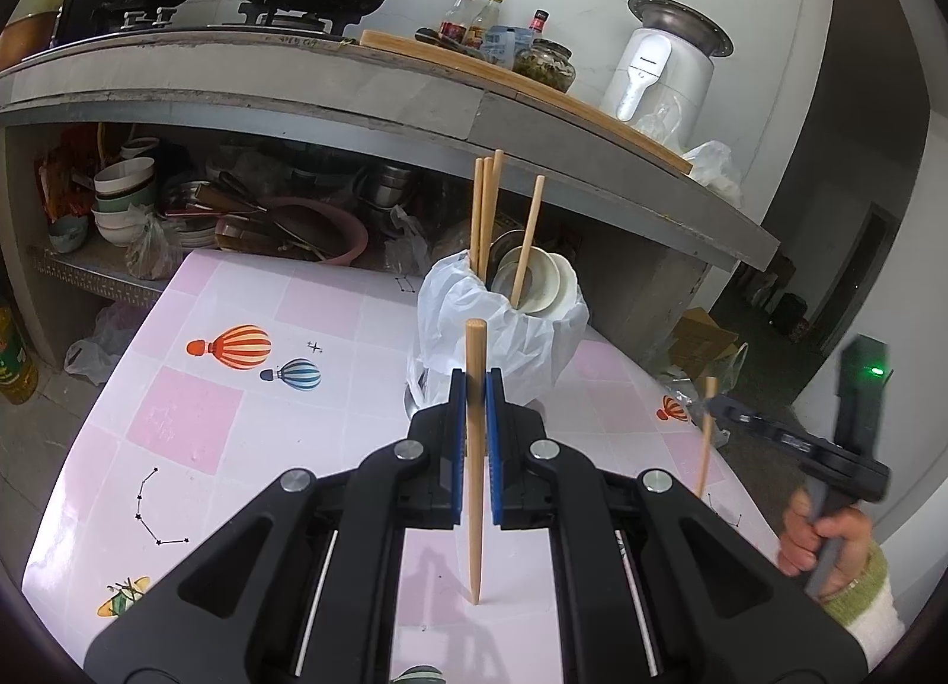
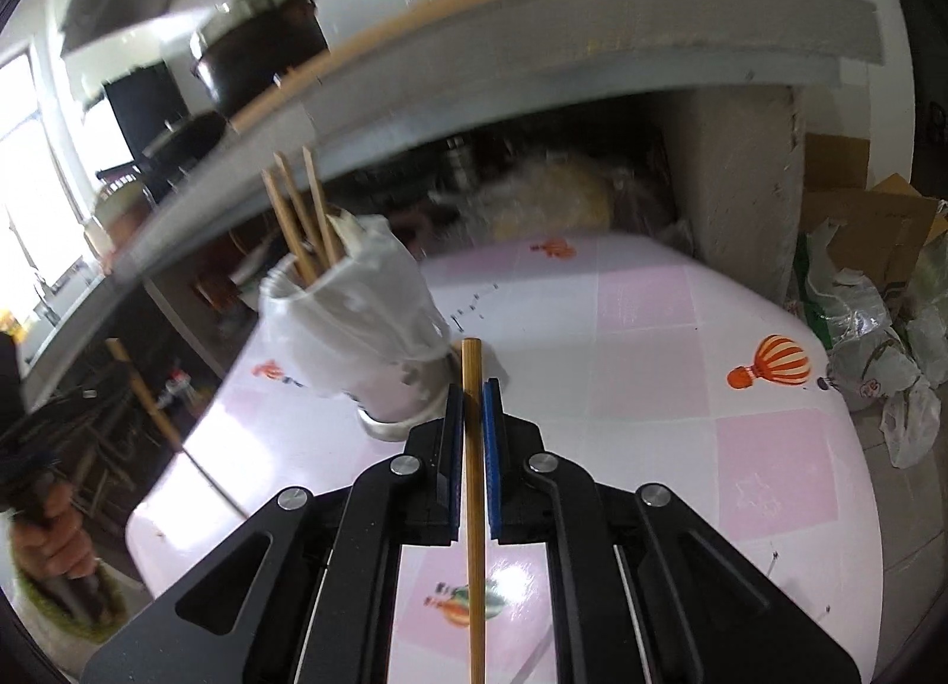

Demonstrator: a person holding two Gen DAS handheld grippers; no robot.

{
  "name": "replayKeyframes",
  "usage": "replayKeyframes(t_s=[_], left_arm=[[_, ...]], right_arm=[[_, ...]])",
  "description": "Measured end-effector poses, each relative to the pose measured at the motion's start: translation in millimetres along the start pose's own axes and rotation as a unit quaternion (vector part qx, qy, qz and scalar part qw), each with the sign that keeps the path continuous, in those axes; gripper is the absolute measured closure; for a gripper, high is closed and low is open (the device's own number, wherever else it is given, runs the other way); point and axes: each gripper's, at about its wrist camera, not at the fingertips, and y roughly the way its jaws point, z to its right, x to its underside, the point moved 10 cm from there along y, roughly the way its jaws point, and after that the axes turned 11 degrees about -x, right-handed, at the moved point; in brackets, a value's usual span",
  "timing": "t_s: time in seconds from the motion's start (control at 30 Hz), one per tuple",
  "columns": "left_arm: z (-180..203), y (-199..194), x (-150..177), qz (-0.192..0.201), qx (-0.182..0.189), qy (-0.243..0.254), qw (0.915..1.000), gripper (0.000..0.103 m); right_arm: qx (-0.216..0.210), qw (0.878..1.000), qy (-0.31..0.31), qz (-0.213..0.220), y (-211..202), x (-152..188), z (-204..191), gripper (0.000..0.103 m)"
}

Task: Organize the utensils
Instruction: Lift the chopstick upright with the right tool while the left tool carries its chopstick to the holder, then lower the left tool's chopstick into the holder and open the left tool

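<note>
My left gripper [image 1: 474, 382] is shut on a wooden chopstick [image 1: 475, 447] that stands nearly upright, its pointed tip touching the pink tablecloth [image 1: 195, 417]. Just beyond it stands a utensil holder wrapped in a white plastic bag [image 1: 503, 328], with several chopsticks [image 1: 486, 210] sticking up out of it. My right gripper [image 2: 473, 388] is shut on a second chopstick [image 2: 473, 506], held upright above the table. In the left wrist view that right gripper [image 1: 714, 402] appears at the far right with its chopstick [image 1: 705, 441]. The holder [image 2: 367, 323] lies to the left in the right wrist view.
A grey concrete counter [image 1: 355, 98] overhangs the far side of the table, bearing pots, bottles and a white appliance [image 1: 657, 74]. Bowls and pans fill the shelf under it. Cardboard and plastic bags [image 2: 877, 317] lie on the floor past the table's right edge.
</note>
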Motion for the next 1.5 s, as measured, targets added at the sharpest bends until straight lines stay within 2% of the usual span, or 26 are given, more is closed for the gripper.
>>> replayKeyframes(t_s=[0.23,0.47,0.6,0.97,1.1,1.2,1.5], left_arm=[[9,-5,-5,0.01,-0.002,0.008,0.9999,0.097],[25,-17,-24,0.031,0.0,0.02,0.9993,0.097],[35,-27,-52,0.058,0.005,0.026,0.998,0.097],[61,-49,-156,0.143,0.021,0.022,0.9893,0.097],[61,-39,-184,0.152,0.028,0.001,0.988,0.097],[61,-22,-194,0.149,0.017,-0.003,0.9886,0.097],[49,40,-181,0.116,-0.005,-0.018,0.9931,0.097]], right_arm=[[0.001,0.999,-0.016,0.045,-43,0,-16,0.096],[-0.011,0.998,-0.01,0.061,-58,3,-20,0.096],[-0.016,0.998,-0.013,0.066,-62,3,-23,0.096],[-0.021,0.997,-0.007,0.072,-66,5,-21,0.096],[-0.022,0.997,-0.001,0.072,-66,6,-19,0.096],[-0.022,0.997,-0.001,0.071,-66,6,-19,0.096],[-0.024,0.997,0.0,0.068,-62,5,-18,0.096]])
